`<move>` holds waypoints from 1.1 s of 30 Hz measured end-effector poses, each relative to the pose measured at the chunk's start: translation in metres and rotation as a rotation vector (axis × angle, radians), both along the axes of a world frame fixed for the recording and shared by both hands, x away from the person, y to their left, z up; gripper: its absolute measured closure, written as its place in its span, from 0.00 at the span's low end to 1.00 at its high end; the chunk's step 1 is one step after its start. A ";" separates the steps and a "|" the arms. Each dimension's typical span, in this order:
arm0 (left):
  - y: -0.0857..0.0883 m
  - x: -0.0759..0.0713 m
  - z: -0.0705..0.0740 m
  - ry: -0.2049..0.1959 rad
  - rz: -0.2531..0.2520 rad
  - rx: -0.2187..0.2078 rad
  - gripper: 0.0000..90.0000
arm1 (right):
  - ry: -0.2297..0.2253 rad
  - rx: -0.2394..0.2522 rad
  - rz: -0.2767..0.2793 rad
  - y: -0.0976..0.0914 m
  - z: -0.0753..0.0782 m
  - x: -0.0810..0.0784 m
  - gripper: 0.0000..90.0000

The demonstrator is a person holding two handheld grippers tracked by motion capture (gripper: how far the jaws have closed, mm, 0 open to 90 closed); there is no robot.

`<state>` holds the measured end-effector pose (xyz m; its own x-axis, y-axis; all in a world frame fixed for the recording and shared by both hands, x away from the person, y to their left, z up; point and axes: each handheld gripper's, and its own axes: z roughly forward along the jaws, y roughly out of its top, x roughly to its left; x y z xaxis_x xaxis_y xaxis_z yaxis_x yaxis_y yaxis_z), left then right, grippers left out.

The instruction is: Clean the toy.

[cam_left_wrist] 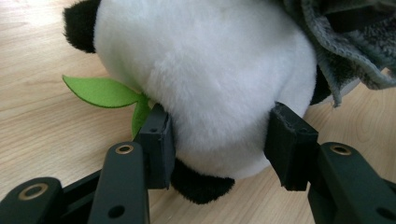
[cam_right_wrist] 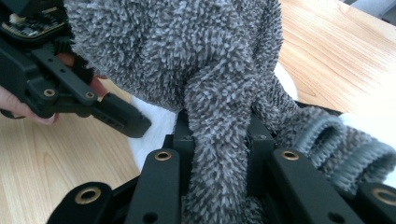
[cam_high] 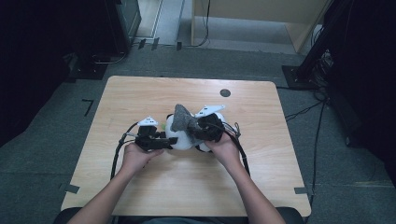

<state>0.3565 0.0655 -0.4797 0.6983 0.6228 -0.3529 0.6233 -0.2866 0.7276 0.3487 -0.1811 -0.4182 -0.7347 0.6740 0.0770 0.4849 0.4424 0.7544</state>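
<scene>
Your left gripper (cam_left_wrist: 219,140) jaws squeeze the panda toy (cam_left_wrist: 205,74) between them; it's soft & round, may pop out. Your right gripper (cam_right_wrist: 219,154) jaws pinch the grey cloth (cam_right_wrist: 187,60), which hangs over the panda; pull hard & it slips.

Left gripper (cam_high: 169,141) fingers (cam_left_wrist: 156,144) clamped; right gripper (cam_high: 190,125) fingers (cam_right_wrist: 184,140) pinched tight.

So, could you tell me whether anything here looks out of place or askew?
Nothing looks damaged or spilled. The plush panda lies on the table between the left gripper's pads, and the grey cloth, bunched in the right gripper, hangs over it, as wiping would need.
</scene>
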 end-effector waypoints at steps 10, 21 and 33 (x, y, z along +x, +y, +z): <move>0.001 0.002 -0.001 0.017 -0.004 0.001 0.56 | 0.003 -0.028 0.042 0.003 -0.006 -0.016 0.82; 0.002 0.002 -0.001 0.031 0.001 -0.001 0.56 | 0.042 -0.063 0.107 0.003 -0.026 -0.034 0.84; 0.003 0.002 -0.001 0.023 -0.002 0.001 0.57 | 0.216 -0.248 0.143 0.007 -0.070 -0.037 0.84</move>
